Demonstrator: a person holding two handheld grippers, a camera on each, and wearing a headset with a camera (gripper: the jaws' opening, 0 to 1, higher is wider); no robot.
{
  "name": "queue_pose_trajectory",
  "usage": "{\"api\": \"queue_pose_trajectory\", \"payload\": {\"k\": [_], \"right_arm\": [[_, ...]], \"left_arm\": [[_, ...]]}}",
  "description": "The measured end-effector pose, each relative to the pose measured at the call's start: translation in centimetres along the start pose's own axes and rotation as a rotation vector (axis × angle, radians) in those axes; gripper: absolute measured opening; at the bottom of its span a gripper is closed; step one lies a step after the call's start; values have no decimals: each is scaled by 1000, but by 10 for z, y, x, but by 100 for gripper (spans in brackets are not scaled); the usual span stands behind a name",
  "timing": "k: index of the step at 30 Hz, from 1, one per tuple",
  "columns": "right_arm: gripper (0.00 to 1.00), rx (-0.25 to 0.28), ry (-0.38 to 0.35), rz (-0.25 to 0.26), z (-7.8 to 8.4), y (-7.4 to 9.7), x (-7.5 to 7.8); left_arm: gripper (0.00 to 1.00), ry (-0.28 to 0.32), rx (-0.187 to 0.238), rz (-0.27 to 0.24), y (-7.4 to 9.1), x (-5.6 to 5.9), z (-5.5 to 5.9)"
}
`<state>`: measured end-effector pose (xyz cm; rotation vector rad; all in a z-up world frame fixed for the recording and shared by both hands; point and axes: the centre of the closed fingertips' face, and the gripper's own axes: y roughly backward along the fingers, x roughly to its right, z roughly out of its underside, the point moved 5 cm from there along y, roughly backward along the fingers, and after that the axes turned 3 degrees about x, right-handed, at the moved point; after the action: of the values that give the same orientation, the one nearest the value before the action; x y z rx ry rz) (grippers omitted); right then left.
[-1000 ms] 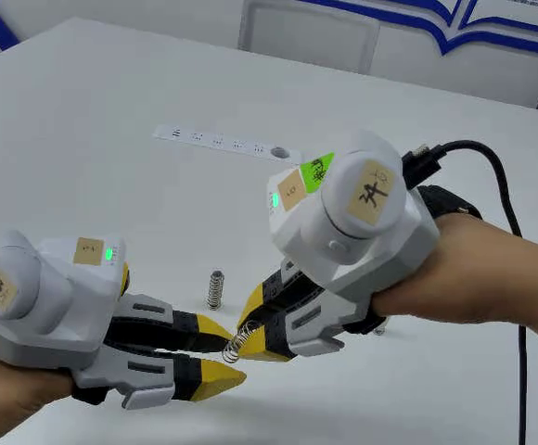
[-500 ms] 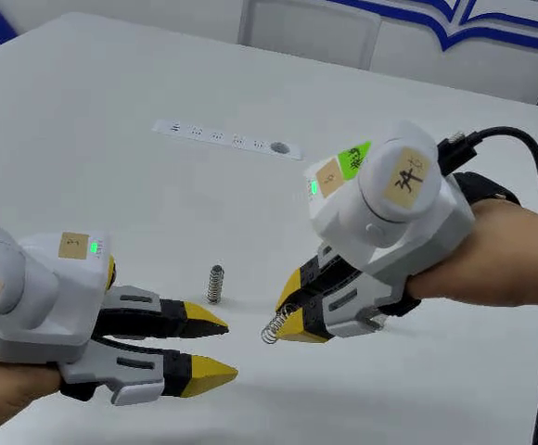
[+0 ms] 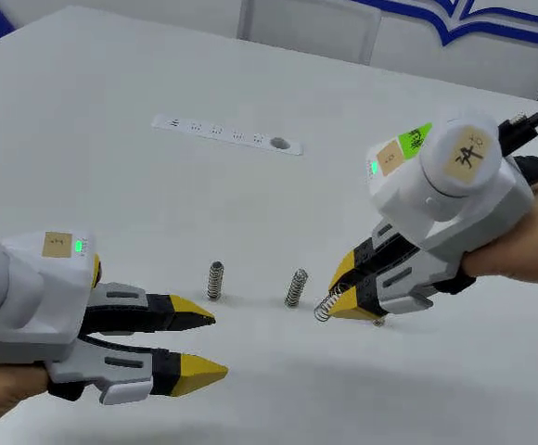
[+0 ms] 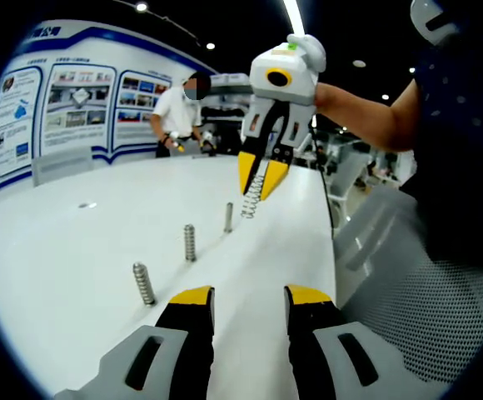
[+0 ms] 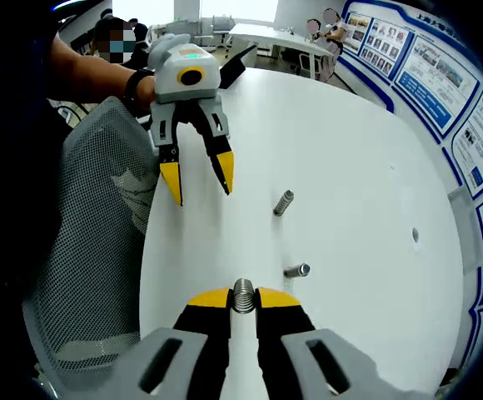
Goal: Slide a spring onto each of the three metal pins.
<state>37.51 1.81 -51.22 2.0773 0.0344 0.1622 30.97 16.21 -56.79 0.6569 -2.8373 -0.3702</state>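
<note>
The last spring [image 3: 323,307] is pinched in the right gripper [image 3: 336,298], near the bare pin [image 4: 229,217]. The left pin [image 3: 215,280] and middle pin [image 3: 296,287] already carry springs; one remains. The left gripper [image 3: 219,344] hovers with jaws apart, empty, over the bench [image 3: 111,139].

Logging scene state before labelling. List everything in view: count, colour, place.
table: one, white, under everything.
loaded pins: two, grey metal with springs on, upright mid-table, the second beside the first.
bare pin: one, grey, last in the row, below the held spring.
loose spring: one, grey, in the right gripper's jaws.
power strip: one, white, far side of the table.
mesh chair: one, grey, at the table edge.
wall posters: several, blue and white, back wall.
left gripper: white, yellow-tipped, open.
right gripper: same colours, shut on the loose spring.
</note>
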Motion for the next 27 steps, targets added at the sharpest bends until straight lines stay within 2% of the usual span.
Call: {"api": "queue_pose_trajectory", "payload": {"k": [8,15,23,27], "right_arm": [[12,-40,-38,34,18,15,16],[12,-68,-85,83,39,29,35],[12,-130,-116,128,61,37,53],[12,-145,-135,118,68,35,57]], "left_arm": [[36,10,-1,-9,1,-1,3],[36,18,-3,-16,3,-2,5],[37,21,-10,-17,3,-2,7],[37,23,-11,-18,3,-2,7]]}}
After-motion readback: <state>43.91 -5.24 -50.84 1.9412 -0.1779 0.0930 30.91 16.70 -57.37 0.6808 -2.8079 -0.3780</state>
